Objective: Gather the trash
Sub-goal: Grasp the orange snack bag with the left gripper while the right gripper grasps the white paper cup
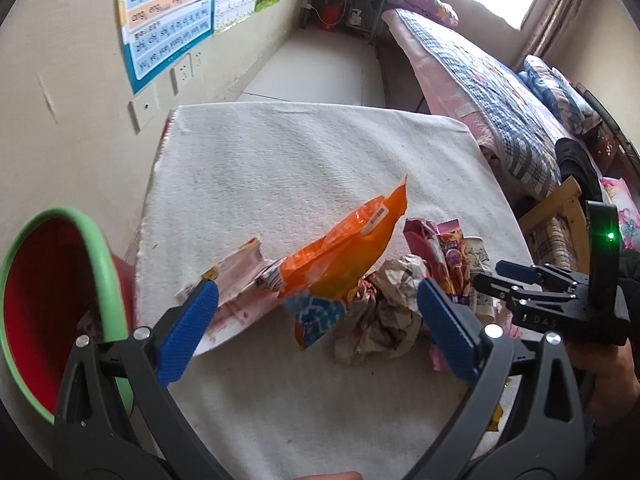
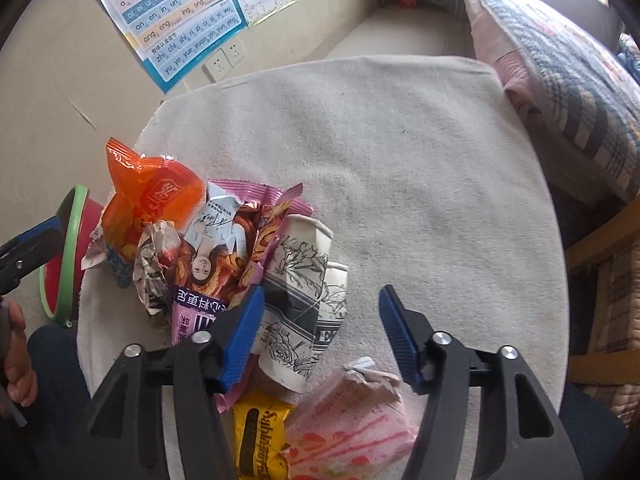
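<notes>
Blue pads of the right gripper stand apart, straddling the crushed paper cup; the left pad lies at the cup's edge, the right pad is clear of it, nothing clamped. Risk: jaws closing here may pinch the purple snack wrapper overlapping the cup, or the squashed cup may slip out. Left gripper also gapes, over the orange bag and crumpled paper, gripping neither. Red bin with its green rim sits left of the cup heap, off the white cloth; a loose hold could drop litter short.
</notes>
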A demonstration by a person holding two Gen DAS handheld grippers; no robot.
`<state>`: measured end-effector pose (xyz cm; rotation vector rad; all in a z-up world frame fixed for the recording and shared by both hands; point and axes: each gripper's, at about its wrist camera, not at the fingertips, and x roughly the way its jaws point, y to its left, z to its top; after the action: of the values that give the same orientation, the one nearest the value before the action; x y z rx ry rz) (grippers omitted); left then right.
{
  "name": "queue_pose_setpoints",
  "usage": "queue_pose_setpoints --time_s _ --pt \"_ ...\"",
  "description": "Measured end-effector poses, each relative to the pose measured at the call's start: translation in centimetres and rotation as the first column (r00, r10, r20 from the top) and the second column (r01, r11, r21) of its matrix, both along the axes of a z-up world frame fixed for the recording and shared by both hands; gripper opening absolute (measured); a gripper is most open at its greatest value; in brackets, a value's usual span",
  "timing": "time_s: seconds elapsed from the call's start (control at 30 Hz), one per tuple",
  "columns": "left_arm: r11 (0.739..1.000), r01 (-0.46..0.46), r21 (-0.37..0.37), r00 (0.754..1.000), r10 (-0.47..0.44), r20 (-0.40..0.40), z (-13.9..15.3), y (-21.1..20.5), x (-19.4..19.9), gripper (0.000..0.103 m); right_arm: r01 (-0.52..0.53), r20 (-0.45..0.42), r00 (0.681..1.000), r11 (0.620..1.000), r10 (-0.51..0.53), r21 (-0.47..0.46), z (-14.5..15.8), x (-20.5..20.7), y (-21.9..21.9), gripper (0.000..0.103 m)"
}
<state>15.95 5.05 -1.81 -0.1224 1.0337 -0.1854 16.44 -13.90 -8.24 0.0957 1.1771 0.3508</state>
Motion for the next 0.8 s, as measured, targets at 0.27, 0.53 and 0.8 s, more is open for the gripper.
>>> queue_pose_setpoints --time_s 0.27,0.53,0.8 --pt "0.999 0.044 -0.024 0.999 -0.044 -0.031 -1.8 -0.9 2.7 0.089 -0.024 -0.029 0.999 0.999 0.025 0.038 -0.6 0.3 0.3 0.050" --pt "0.992 0.122 0.039 0.988 -0.118 -0.096 -3.9 -2.4 3.4 0.055 -0.047 -0.029 0.998 0.998 0.048 0.041 -0.5 0.3 0.7 0.044" --pt "0.988 0.131 0.082 0.988 -0.123 -0.090 -3.9 -2.8 2.2 0.051 -0.067 0.013 0.998 0.998 0.067 -0.021 -0.1 0.2 1.4 0.043"
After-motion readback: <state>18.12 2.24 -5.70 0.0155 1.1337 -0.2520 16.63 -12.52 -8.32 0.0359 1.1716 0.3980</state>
